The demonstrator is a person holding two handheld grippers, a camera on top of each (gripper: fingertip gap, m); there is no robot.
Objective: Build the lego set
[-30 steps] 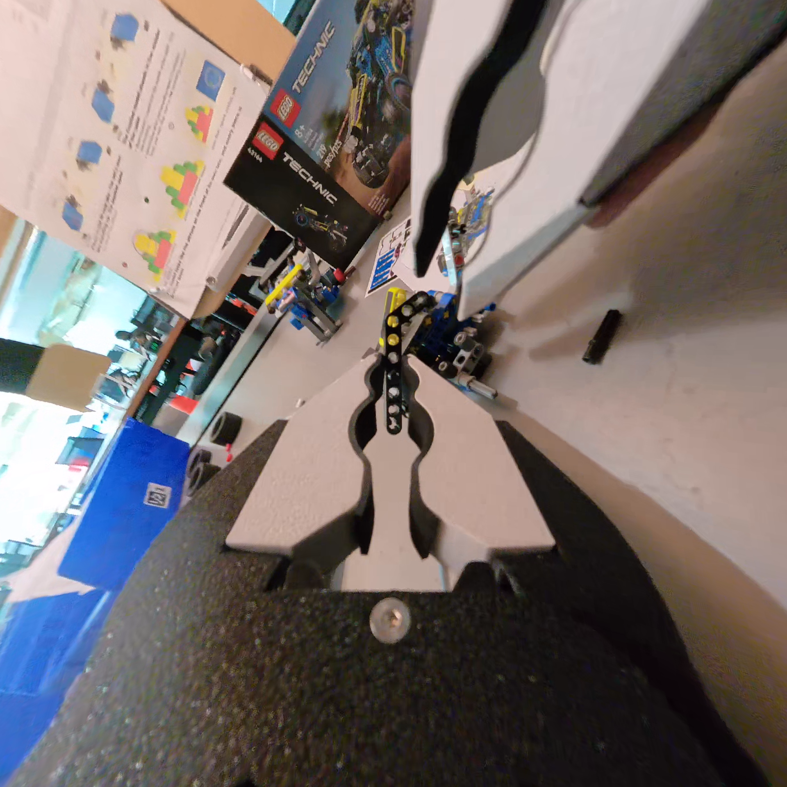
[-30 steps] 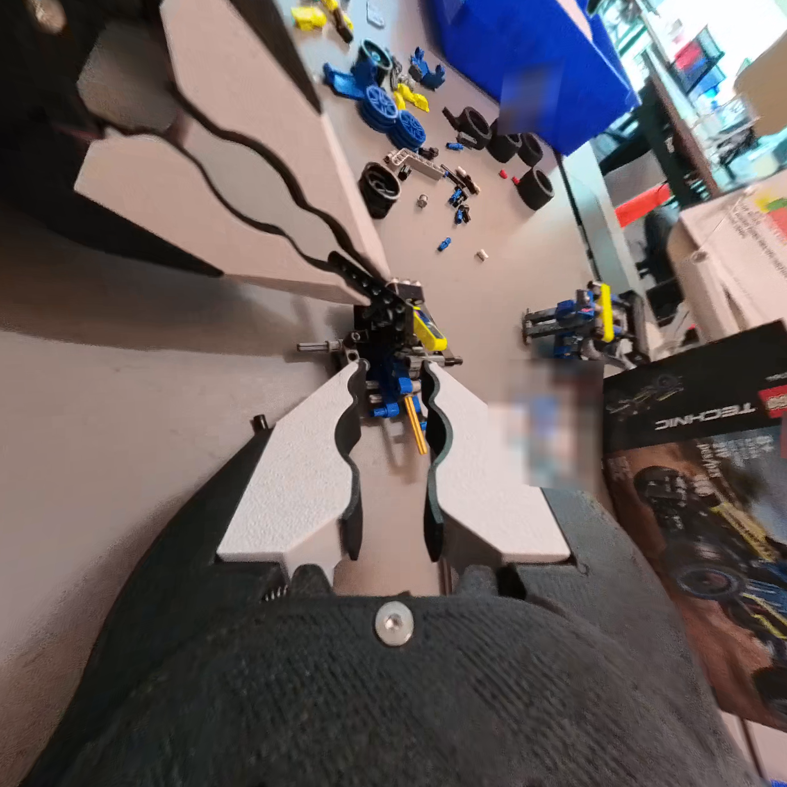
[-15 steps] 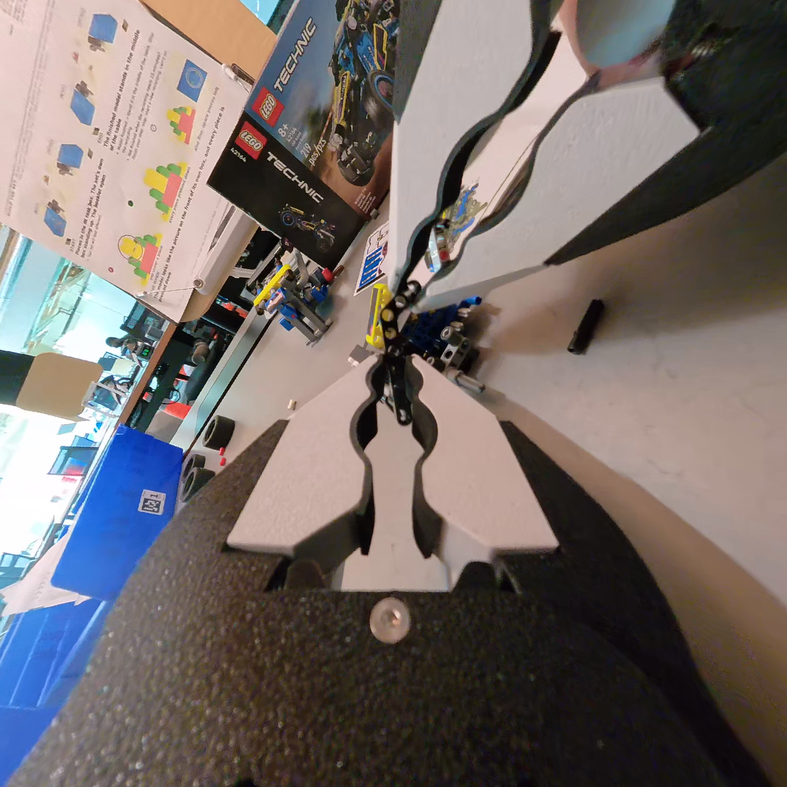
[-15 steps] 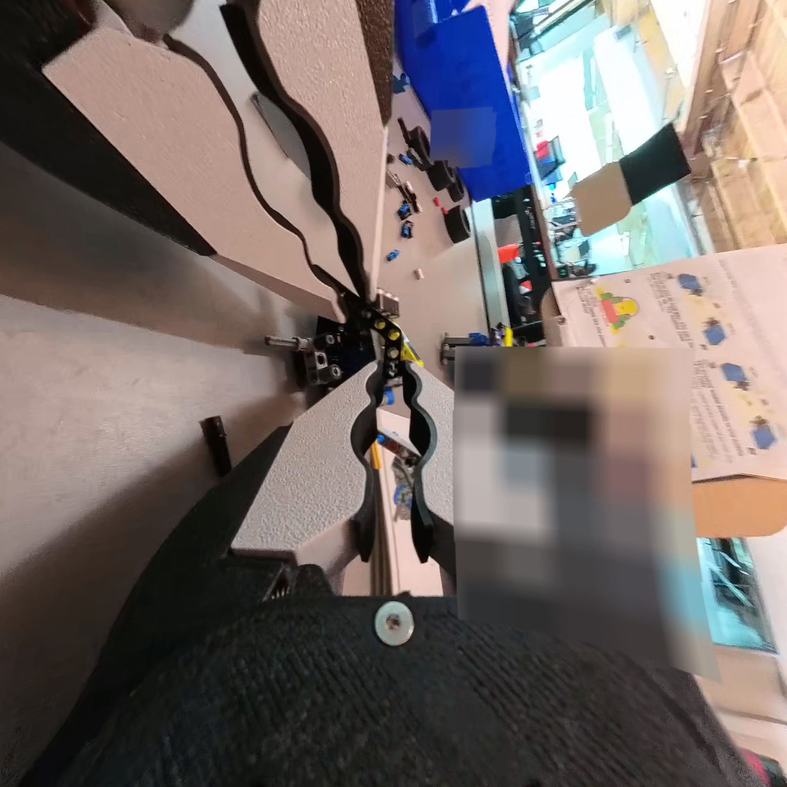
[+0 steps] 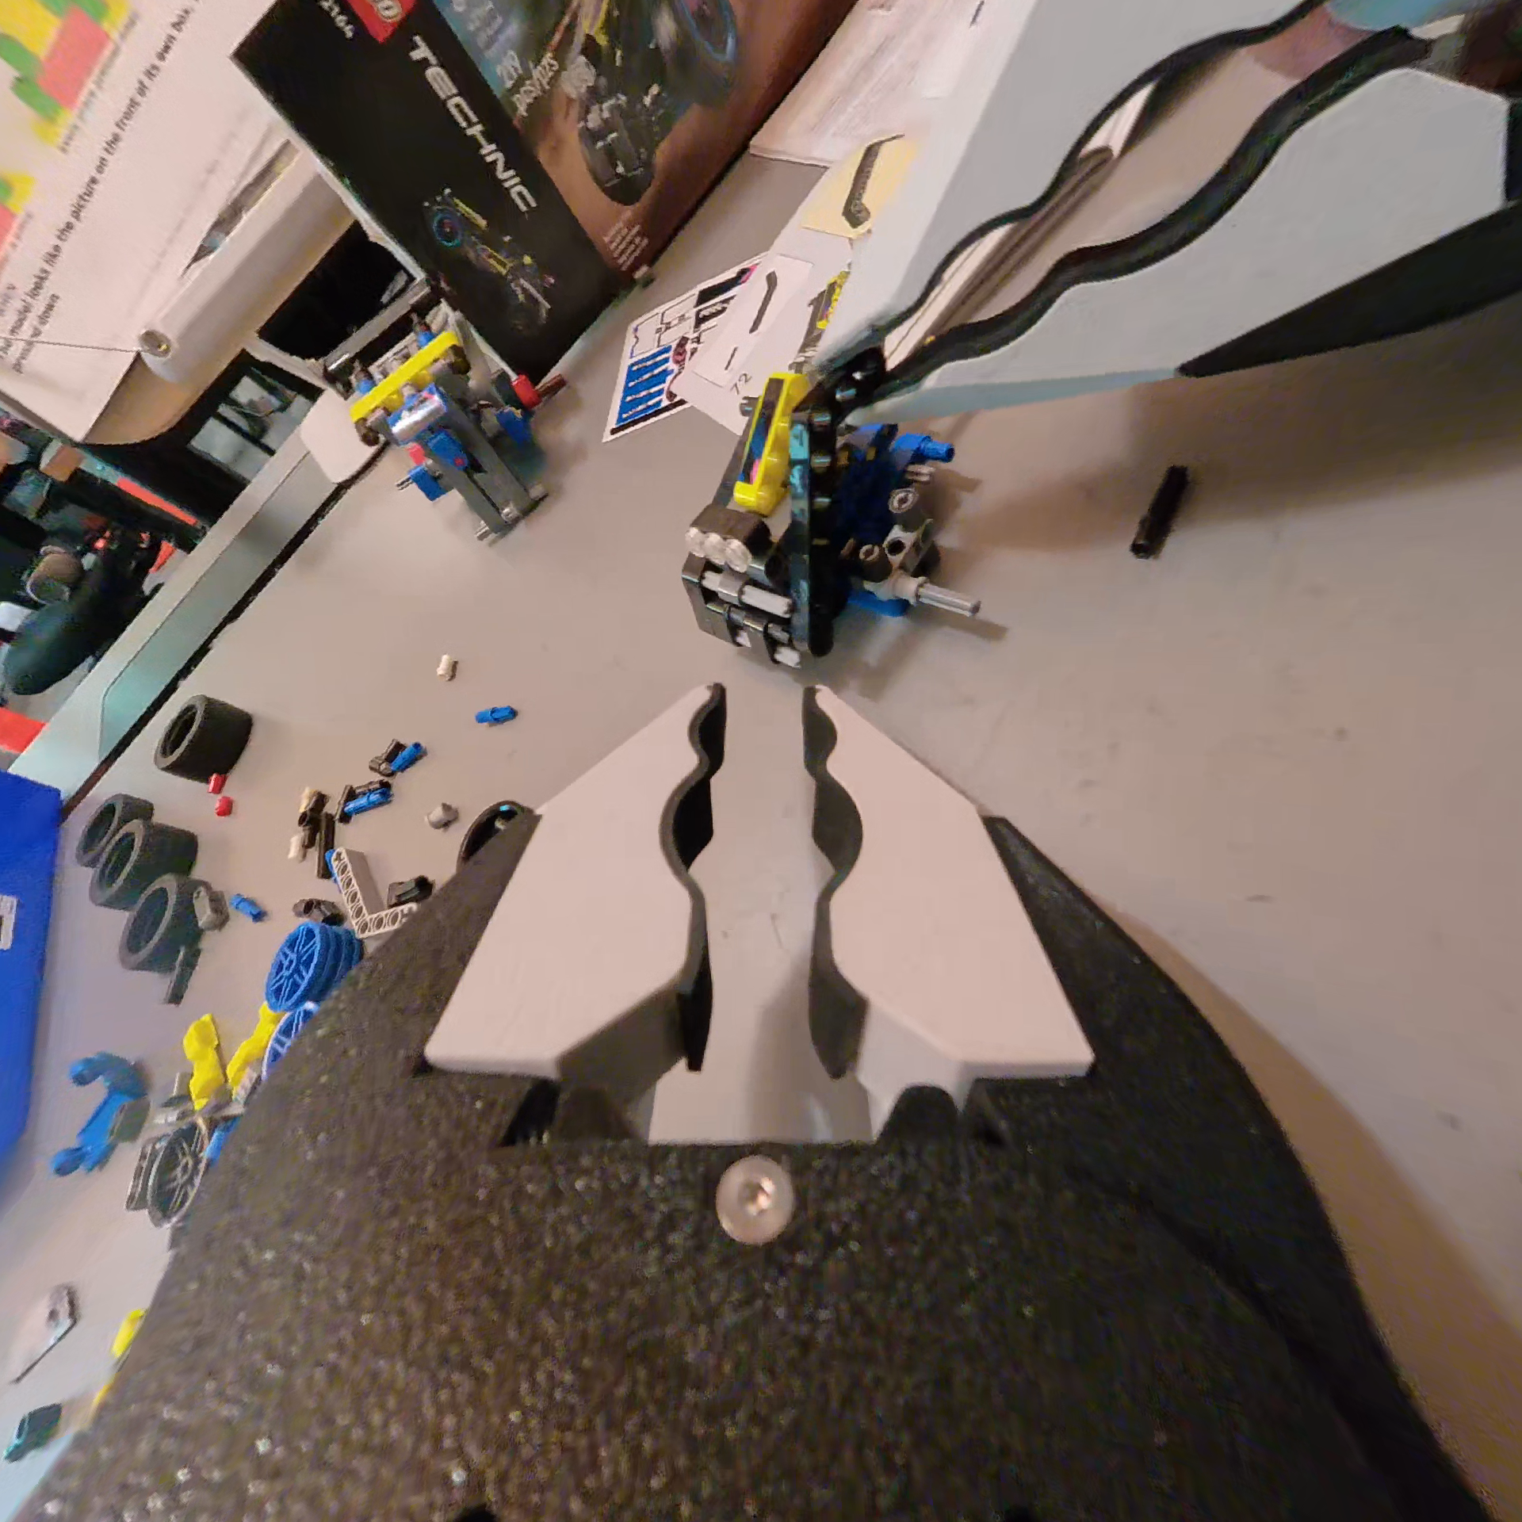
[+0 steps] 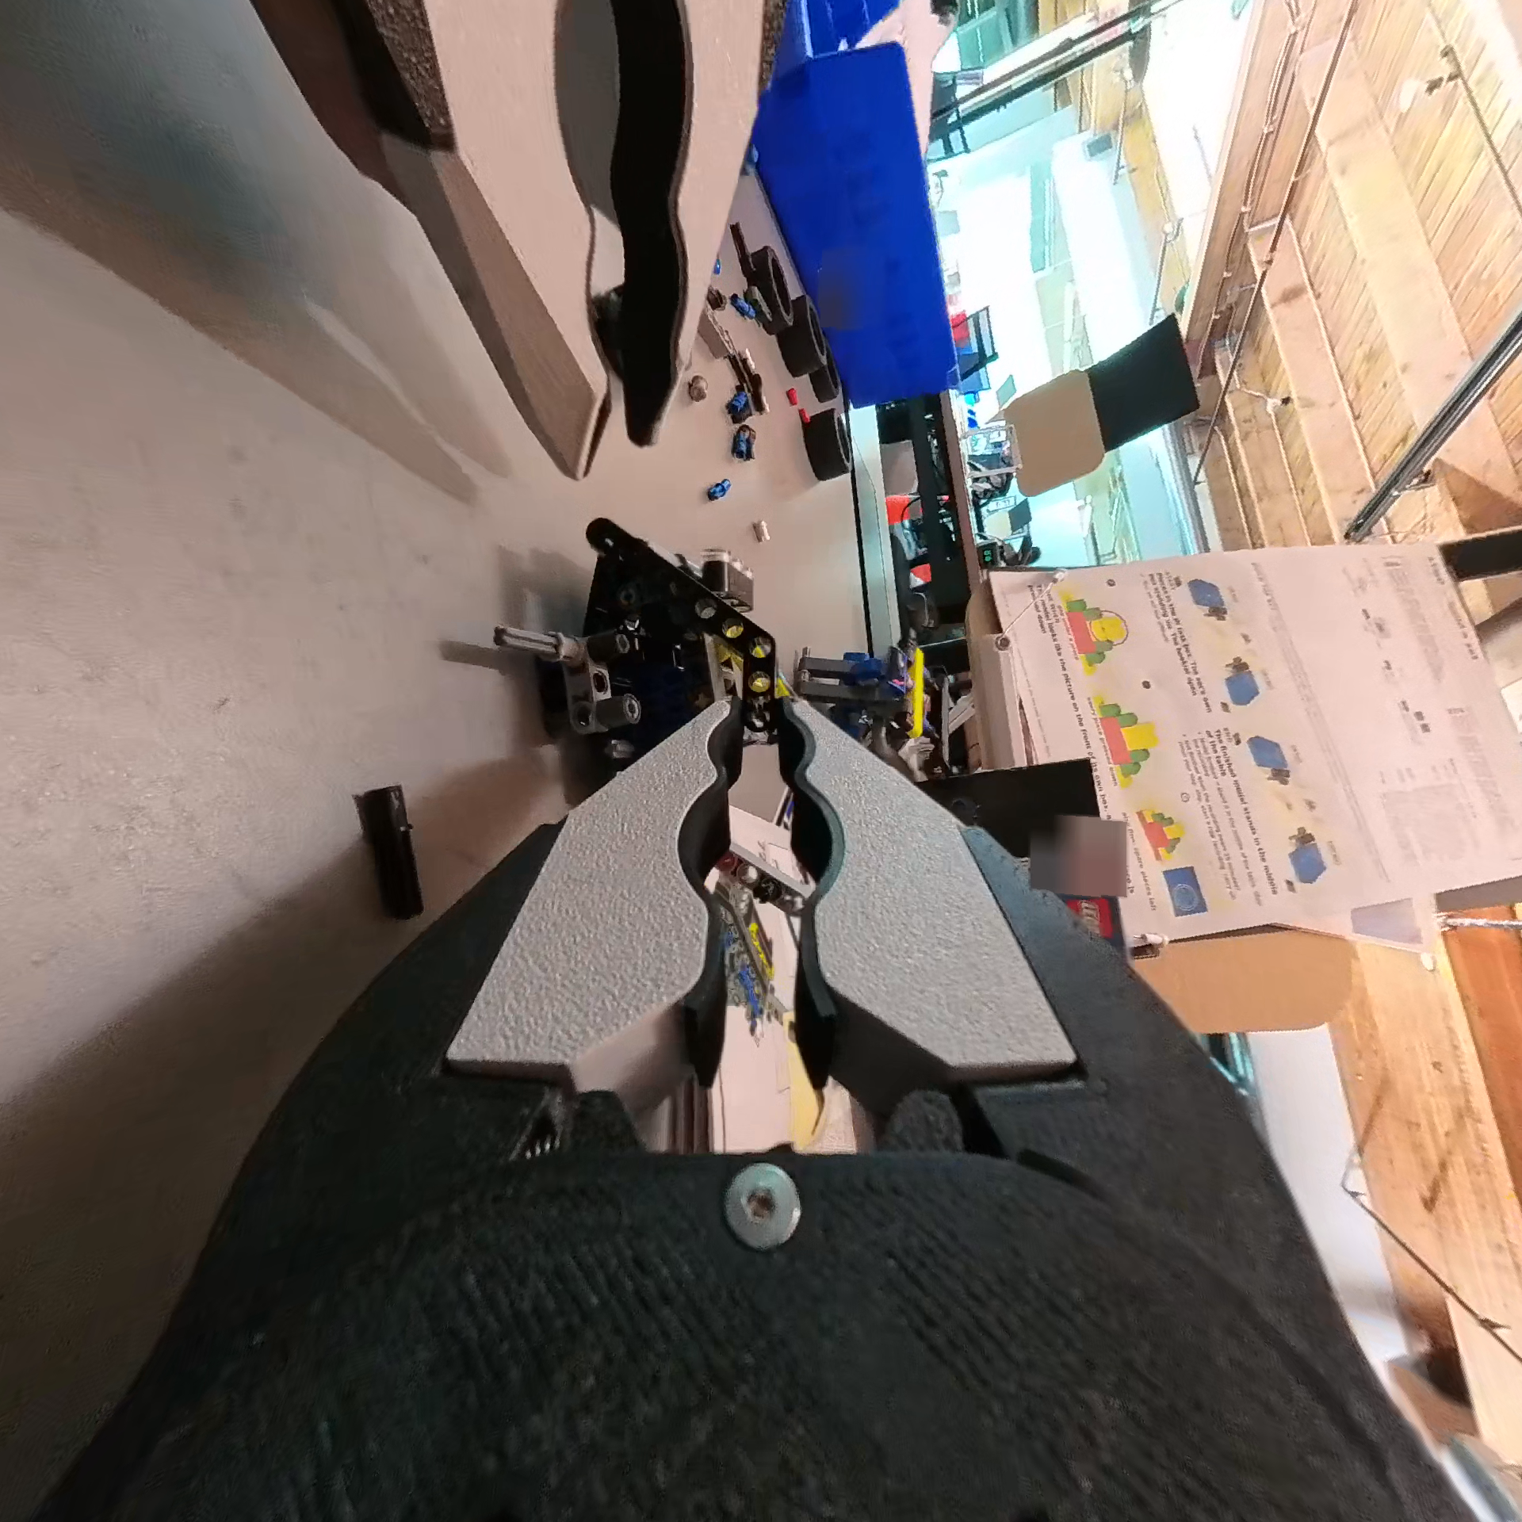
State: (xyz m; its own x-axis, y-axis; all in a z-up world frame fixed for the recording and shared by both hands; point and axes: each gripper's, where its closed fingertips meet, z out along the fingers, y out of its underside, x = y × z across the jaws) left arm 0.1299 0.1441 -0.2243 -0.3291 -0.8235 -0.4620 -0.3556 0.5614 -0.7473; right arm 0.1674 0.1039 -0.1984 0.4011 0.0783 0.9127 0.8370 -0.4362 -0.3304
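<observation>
A: Grey surface (image 5: 1235, 824), loose parts at lower left. Model?

B: Small brick assembly (image 5: 791, 560), centre frame; light, rigid, likely to shed pieces. Right tool (image 6: 756, 725) pinches its black perforated beam (image 6: 753, 659), a sound hold. Left tool (image 5: 763, 700) stands apart, parted, empty; earlier it clamped that beam.

The grey table (image 5: 1235, 824) carries a half-built black, blue and yellow brick model (image 5: 803, 543) near its middle, with a short black tube (image 5: 1160, 511) lying apart from it. Toward one edge sit black tyres (image 5: 140, 873), blue wheel hubs (image 5: 309, 964) and scattered small blue, yellow and grey pieces (image 5: 371, 799). Further back stand a smaller blue and yellow assembly (image 5: 445, 428), a printed sticker sheet (image 5: 659, 379), a dark product box (image 5: 511, 140) and open instruction pages (image 5: 856, 107). A blue bin (image 6: 856, 222) stands at the edge beside the tyres.
</observation>
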